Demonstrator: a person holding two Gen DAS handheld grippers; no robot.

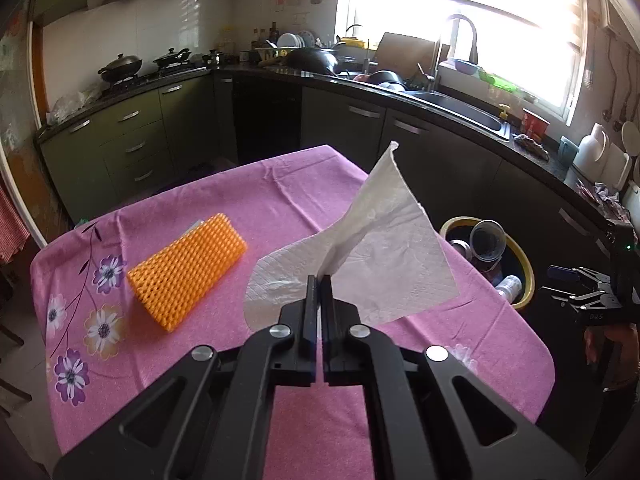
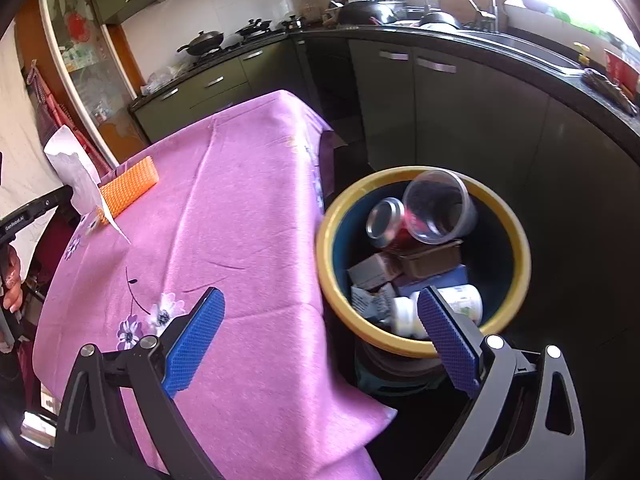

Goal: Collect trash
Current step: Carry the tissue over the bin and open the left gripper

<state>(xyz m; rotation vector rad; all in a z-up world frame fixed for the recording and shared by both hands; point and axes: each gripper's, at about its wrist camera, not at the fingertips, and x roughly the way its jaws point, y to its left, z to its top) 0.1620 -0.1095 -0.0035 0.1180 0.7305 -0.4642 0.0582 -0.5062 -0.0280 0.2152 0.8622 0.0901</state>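
My left gripper [image 1: 319, 280] is shut on a white paper napkin [image 1: 372, 248], which stands up from its tips above the pink tablecloth [image 1: 224, 208]. An orange foam net sleeve [image 1: 187, 271] lies on the cloth to the left of it. In the right wrist view the napkin [image 2: 74, 168] hangs at the far left, next to the orange sleeve [image 2: 130, 188]. My right gripper [image 2: 320, 312] is open and holds nothing, hovering between the table edge and the yellow-rimmed trash bin [image 2: 344, 320]. The bin holds a clear plastic cup [image 2: 440, 208], a can, small boxes and bottles.
The bin [image 1: 528, 280] stands on the floor just off the table's right edge. Dark kitchen cabinets [image 1: 360, 120] and a counter with sink and dishes run behind the table. A person's hand [image 2: 12, 280] shows at the far left on the left gripper's handle.
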